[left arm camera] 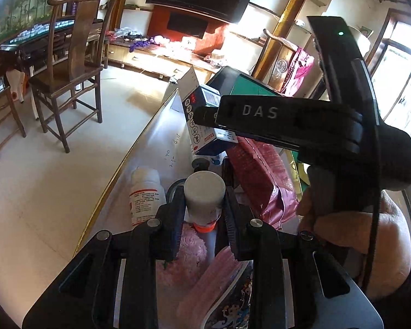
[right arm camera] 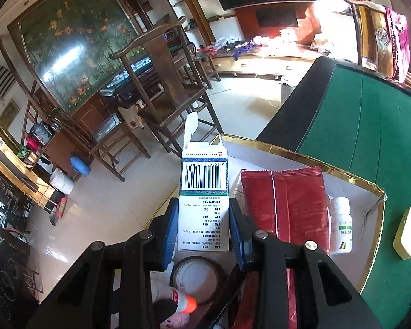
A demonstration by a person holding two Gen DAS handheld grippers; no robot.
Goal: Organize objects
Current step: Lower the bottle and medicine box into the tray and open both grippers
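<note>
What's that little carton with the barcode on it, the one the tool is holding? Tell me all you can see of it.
The carton is a slim white cardboard box, likely a medicine pack, with a barcode panel, a teal band and small printed text. Its top flap stands open. The right gripper is shut on it, blue pads pressing its two narrow sides, holding it upright above the gold-edged tray, beside a red foil packet. From the left wrist camera its other face shows round warning symbols.

right gripper (right arm camera: 202,227) | fingers clamp white carton (right arm camera: 204,192) | above gold-rimmed tray (right arm camera: 342,172) | red pouch (right arm camera: 285,203) beside
</note>
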